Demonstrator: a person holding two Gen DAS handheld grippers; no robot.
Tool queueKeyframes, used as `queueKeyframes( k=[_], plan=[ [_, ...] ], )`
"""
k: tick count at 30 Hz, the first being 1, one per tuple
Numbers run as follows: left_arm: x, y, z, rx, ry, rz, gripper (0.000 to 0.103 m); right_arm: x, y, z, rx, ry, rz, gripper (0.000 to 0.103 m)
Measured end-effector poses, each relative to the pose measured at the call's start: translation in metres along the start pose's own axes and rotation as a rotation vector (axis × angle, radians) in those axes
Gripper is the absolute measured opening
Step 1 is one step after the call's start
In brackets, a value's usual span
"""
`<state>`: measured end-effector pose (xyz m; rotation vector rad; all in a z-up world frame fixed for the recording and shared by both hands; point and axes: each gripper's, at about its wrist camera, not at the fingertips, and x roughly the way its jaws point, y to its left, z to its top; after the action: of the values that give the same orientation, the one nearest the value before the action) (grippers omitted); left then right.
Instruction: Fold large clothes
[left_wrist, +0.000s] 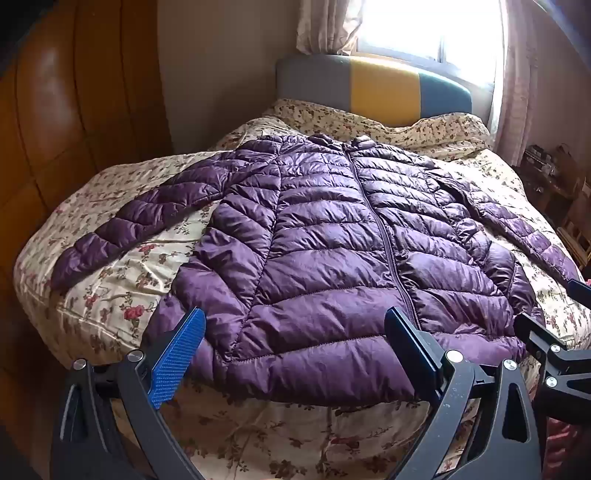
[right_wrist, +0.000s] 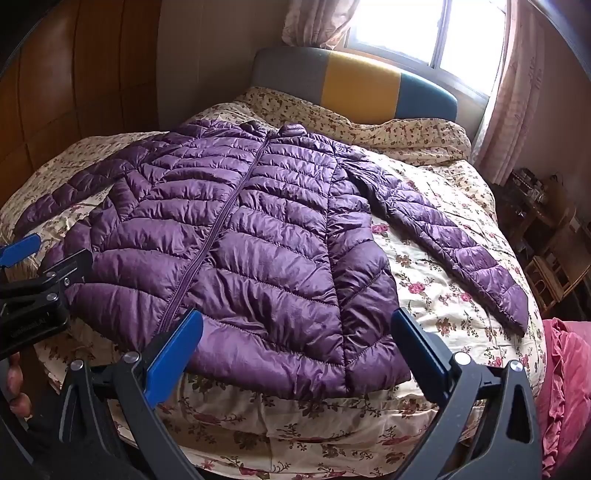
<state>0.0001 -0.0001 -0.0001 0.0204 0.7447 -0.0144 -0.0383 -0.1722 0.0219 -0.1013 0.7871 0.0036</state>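
Ideally, purple down jacket (left_wrist: 314, 236) kept flat on floral quilt (left_wrist: 122, 266); near hem to be pinched evenly by left gripper (left_wrist: 291, 354) and right gripper (right_wrist: 299, 350), both wide, empty.

A purple quilted puffer jacket (left_wrist: 332, 236) lay flat and zipped on a bed with a floral bedspread (left_wrist: 122, 291), both sleeves spread outward. The left claw (left_wrist: 295, 328) hung wide open over the jacket's near hem, its blue pads (left_wrist: 177, 358) apart and gripping nothing. At the right edge, part of the right claw (left_wrist: 554, 332) showed, seemingly just above the hem.
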Motion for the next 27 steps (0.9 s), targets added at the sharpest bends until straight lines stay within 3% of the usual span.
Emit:
queueKeyframes(
  k=[27],
  plan=[
    [-0.0002, 0.0005, -0.0048, -0.005, 0.004, -0.01, 0.097, 0.008, 0.0019, -0.004, -0.004, 0.013, 0.001, 0.101]
  ],
)
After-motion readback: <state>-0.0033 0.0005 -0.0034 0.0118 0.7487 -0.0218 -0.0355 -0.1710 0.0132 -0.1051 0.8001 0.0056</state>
